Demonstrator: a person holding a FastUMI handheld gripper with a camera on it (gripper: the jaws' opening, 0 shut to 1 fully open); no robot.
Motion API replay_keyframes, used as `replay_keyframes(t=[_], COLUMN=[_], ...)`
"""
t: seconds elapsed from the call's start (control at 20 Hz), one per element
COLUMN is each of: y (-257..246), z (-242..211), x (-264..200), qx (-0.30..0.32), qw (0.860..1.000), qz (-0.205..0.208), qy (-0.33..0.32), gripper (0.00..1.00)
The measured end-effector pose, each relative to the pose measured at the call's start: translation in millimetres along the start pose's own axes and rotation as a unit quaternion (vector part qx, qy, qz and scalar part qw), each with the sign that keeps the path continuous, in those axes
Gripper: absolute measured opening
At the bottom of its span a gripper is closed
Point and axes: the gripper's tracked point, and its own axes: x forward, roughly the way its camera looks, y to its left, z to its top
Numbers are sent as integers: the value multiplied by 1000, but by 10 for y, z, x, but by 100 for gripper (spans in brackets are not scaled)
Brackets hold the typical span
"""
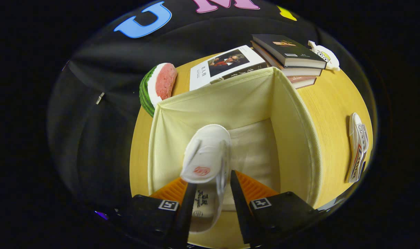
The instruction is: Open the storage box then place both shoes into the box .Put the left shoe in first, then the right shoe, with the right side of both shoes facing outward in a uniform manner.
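A white shoe (206, 162) is clamped between the fingers of the gripper (210, 204) and held over the open fabric storage box (293, 114), so the first placement is judged in hand. A lowering and release inside is called for next, and the second shoe (358, 148), lying on the wooden table (331, 100) beyond the box wall, remains to be fetched.

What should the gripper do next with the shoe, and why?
Probably lower it to the box floor, then release. The gripper is shut on the shoe, which hangs over the open box, while the other shoe waits on the table.
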Motion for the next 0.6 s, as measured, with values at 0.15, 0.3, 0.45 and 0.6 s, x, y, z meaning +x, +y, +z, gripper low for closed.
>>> replay_keyframes(t=[0.15,0.3,0.45,0.6], y=[125,170,160,-19], z=[40,169,328,547], x=[-178,-404,-732,-1095], qx=[-1,-12,-27,-56], qw=[999,998,995,990], qz=[33,50,66,70], qy=[-13,-36,-68,-109], gripper=[100,99,99,99])
